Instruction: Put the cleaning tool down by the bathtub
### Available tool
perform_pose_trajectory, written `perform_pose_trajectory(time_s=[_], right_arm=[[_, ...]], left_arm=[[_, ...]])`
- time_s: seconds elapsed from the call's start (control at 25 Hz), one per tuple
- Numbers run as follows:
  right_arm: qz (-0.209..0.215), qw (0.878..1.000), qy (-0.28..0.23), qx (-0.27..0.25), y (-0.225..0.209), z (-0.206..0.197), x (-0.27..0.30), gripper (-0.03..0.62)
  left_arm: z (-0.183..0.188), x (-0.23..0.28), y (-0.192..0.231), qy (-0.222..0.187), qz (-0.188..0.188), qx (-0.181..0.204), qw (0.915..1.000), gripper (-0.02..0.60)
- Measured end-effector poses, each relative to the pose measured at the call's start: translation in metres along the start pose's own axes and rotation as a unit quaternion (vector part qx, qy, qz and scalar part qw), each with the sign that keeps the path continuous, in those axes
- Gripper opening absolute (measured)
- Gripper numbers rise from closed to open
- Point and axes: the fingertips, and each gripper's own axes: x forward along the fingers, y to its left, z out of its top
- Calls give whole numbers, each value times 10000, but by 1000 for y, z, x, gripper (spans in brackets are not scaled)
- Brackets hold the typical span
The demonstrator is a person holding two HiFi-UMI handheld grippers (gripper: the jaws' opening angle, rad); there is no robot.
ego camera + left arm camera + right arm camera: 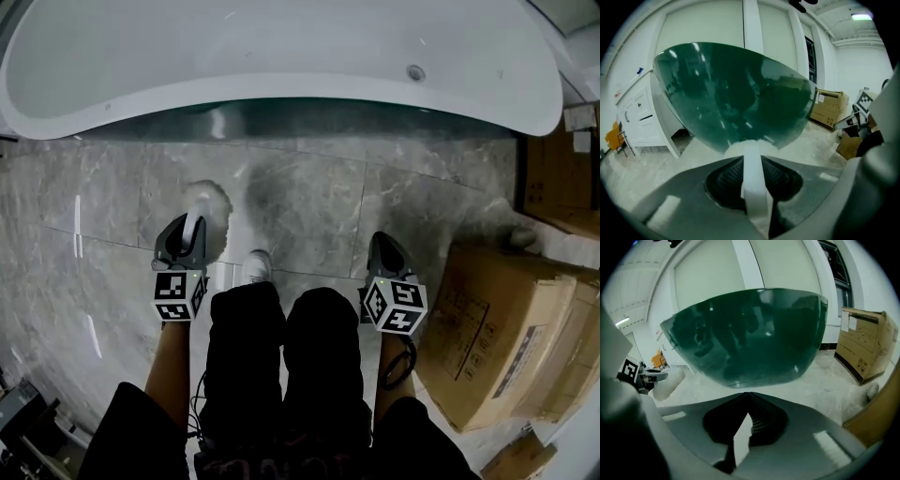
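Note:
The cleaning tool is a white handle [753, 187] ending in a fluffy white head [207, 202] that rests on the grey marble floor [309, 202], a short way from the bathtub. My left gripper [190, 232] is shut on the handle, which runs up between its jaws [751, 161]. The bathtub [281, 56] is white inside and dark green outside [736, 93], and spans the top of the head view. My right gripper [386, 249] hovers over the floor to the right, shut with nothing in it [747, 397]; the tub's green wall [750, 338] stands ahead of it.
Large cardboard boxes [511, 328] stand close on the right, another [558, 178] beside the tub's end. The person's dark trouser legs [281, 356] and a white shoe [255, 266] lie between the grippers. A white cabinet [640, 117] stands left of the tub.

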Motion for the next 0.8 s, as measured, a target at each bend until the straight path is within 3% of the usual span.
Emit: perform_pose_trajectory(time_s=[0.4, 0.8], right_arm=[[-169, 9998, 134, 25, -46, -65, 72, 14], [-106, 9993, 346, 84, -61, -126, 124, 14]], left_arm=[[-72, 73, 3, 66, -24, 6, 10000, 92], [-128, 144, 4, 127, -42, 137, 9998, 92]])
